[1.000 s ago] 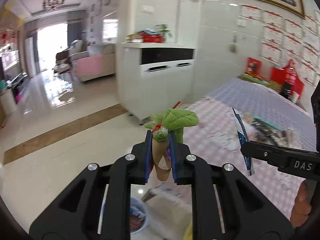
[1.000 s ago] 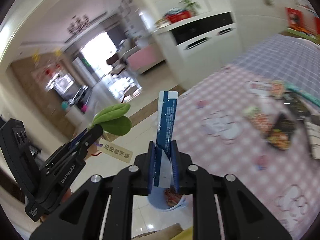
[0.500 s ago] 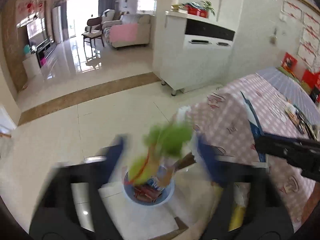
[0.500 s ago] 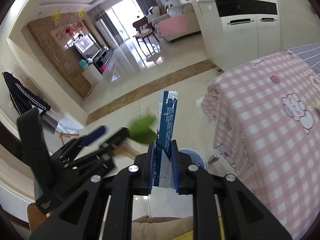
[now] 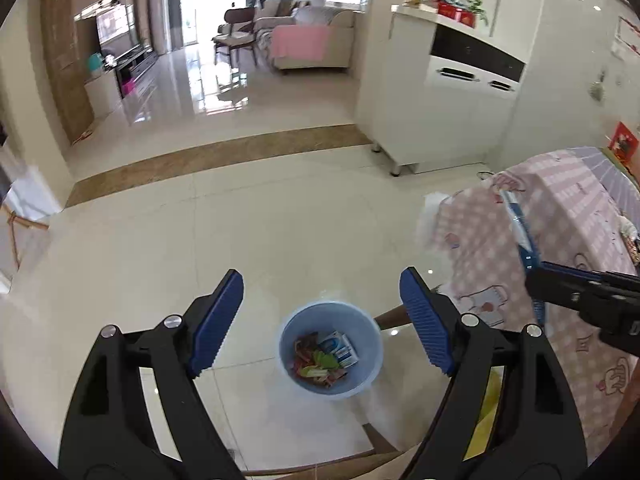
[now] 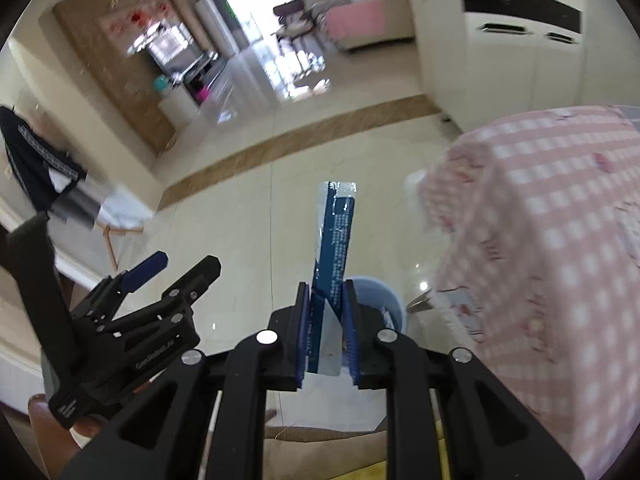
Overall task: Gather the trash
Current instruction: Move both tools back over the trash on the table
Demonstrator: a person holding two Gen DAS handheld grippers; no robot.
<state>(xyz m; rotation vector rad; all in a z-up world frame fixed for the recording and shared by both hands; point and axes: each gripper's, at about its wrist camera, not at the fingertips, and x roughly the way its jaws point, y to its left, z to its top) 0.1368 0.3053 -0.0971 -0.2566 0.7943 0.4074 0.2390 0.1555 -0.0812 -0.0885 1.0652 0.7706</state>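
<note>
Leaf dropped into bin [image 5: 362,322], left gripper [image 5: 322,316] empty above

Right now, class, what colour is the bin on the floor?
Light blue bin; left wrist view shows it best.

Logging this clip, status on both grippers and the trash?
Left hand-held gripper open, empty, above blue bin. Right hand-held gripper shut on blue wrapper, near the bin. Wrappers already in bin. Nothing blocking the drop.
</note>
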